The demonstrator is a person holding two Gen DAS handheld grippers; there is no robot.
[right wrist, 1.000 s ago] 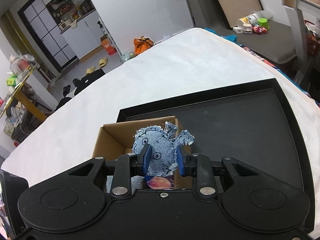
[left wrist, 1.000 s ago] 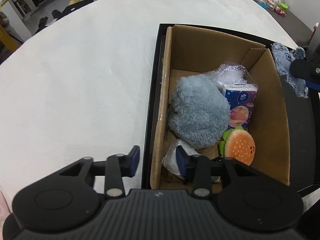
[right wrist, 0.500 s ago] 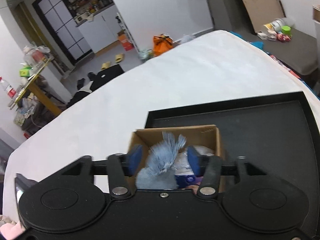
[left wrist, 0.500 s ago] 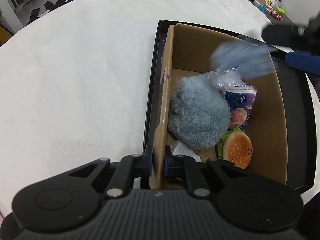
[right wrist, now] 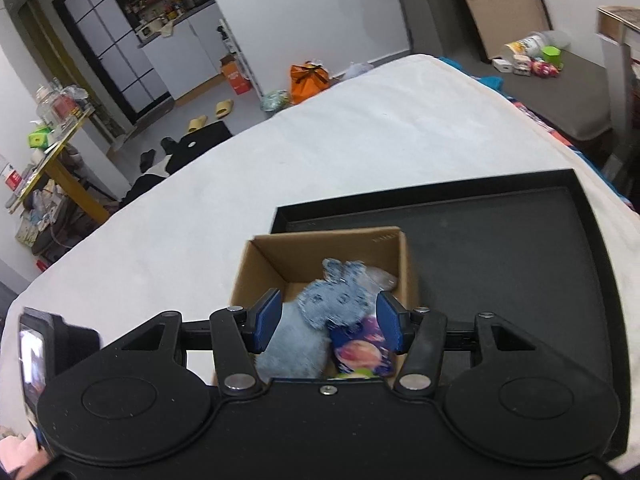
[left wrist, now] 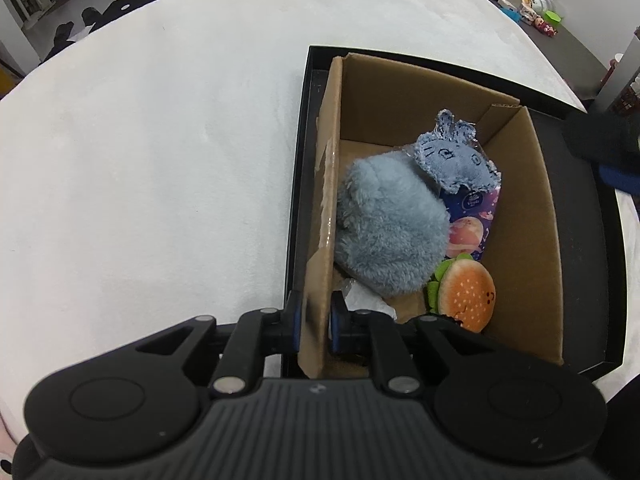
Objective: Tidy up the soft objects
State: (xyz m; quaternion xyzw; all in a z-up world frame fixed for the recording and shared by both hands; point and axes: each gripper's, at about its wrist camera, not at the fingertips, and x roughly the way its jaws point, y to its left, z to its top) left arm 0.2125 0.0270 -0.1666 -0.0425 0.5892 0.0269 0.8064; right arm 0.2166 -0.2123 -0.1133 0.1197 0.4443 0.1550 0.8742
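Drop step done: frayed blue denim animal toy [left wrist: 456, 156] lies in the brown cardboard box [left wrist: 532, 240].
Left tool [left wrist: 313, 318] pinches the box wall; right tool [right wrist: 327, 322] spread, empty (next: probably fetch another soft item).

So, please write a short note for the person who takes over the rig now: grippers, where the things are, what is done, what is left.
Left gripper: shut on the cardboard box wall, steadying it.
Right gripper: open and empty above the box.
Denim toy: inside the box, lying on the grey plush and the tissue pack; burger plush beside them.
The box stands in the black tray.
Left: no other soft things visible outside the box; check around.
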